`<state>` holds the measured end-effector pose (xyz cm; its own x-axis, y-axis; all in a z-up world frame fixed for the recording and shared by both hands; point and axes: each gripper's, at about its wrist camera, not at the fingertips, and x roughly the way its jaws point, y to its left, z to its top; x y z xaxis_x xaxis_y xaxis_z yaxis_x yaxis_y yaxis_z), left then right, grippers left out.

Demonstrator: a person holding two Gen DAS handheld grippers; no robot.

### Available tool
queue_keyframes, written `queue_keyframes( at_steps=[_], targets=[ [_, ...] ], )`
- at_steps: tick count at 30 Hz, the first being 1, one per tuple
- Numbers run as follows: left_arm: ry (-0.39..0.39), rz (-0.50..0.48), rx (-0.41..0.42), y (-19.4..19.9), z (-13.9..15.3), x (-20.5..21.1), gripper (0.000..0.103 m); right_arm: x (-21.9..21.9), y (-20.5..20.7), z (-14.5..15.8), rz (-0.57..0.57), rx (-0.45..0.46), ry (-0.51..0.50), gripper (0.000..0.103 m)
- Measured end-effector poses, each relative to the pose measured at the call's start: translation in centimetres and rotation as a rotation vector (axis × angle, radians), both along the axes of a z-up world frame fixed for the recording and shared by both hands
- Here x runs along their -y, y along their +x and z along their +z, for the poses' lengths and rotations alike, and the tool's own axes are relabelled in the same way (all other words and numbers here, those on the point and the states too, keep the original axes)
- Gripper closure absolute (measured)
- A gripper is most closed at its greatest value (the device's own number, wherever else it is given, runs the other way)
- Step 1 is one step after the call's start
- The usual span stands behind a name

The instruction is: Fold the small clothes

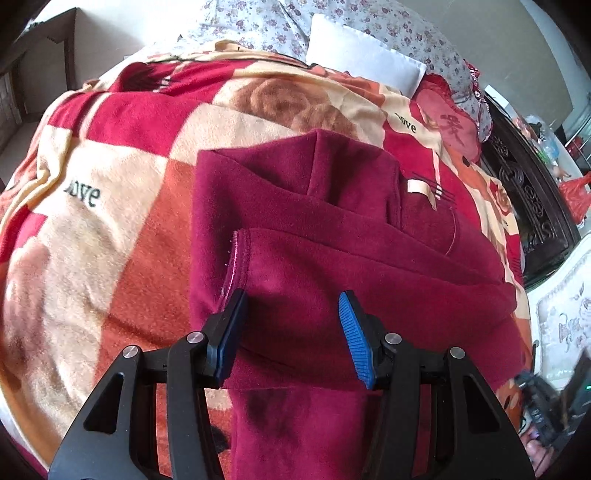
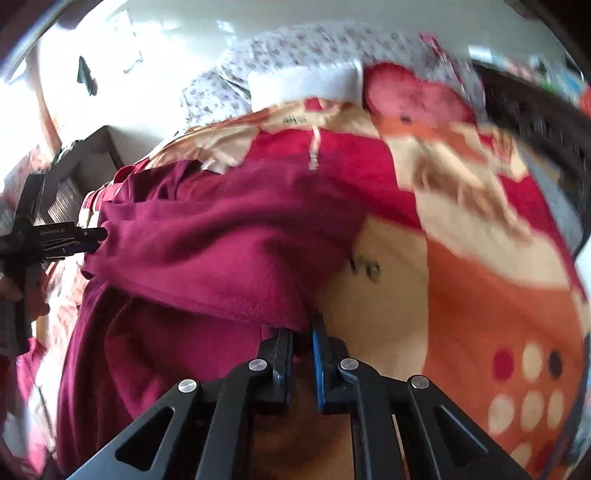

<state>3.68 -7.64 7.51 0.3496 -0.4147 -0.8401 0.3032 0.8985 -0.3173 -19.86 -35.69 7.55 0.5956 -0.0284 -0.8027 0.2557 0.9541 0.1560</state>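
Fold under way: right gripper (image 2: 303, 332) pinches the maroon fleece garment (image 1: 332, 240), left gripper (image 1: 291, 325) spread above it; next, carry the pinched edge across.

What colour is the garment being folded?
Dark red (maroon) garment; the left wrist view shows it best.

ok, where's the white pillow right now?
At the head of the bed: the white pillow lies top centre in both wrist views, on the floral sheet, just beyond the far edge of the checked blanket.
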Motion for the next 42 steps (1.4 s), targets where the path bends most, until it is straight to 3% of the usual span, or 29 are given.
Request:
queue_keyframes(
  at_steps=[4,11,17,22,24,26,28,30,33,38,42],
  targets=[
    [0.037,-0.003,0.012,-0.4,-0.3,0.6,0.052,0.3,-0.2,-3.0,-0.013,-0.112,0.057,0.095],
    [0.012,-0.011,0.033,-1.6,1.1,-0.6,0.052,0.8,-3.0,0.9,-0.027,0.002,0.095,0.087],
    [0.004,-0.022,0.023,-3.4,1.2,-0.7,0.052,-1.5,2.6,1.8,0.008,0.064,0.075,0.086],
    [0.031,-0.06,0.0,-5.4,0.7,-1.1,0.052,-2.3,7.0,0.0,-0.019,0.013,-0.062,0.084],
    [0.031,-0.07,-0.009,-6.4,0.7,-1.7,0.052,-0.8,7.4,-1.6,-0.079,-0.05,-0.02,0.08],
    [0.027,-0.083,-0.016,-7.7,0.9,-2.5,0.052,0.5,6.2,-1.4,-0.095,-0.023,0.081,0.08],
    [0.014,-0.083,-0.027,-8.9,0.9,-3.4,0.052,0.7,4.5,-0.4,-0.084,-0.001,0.113,0.076],
    [0.003,-0.081,-0.052,-10.0,0.7,-4.3,0.052,0.7,1.8,0.8,-0.06,0.028,0.136,0.059],
    [-0.011,-0.076,-0.106,-11.8,-0.1,-5.8,0.052,0.5,-2.1,1.4,-0.013,0.047,0.195,0.055],
    [-0.02,-0.06,-0.173,-15.0,-1.3,-7.8,0.048,0.1,-6.7,-0.3,0.019,-0.008,0.253,0.046],
    [-0.029,-0.039,-0.216,-16.7,-2.3,-8.2,0.047,-0.3,-8.7,-2.2,0.008,-0.027,0.322,0.045]
  ],
)
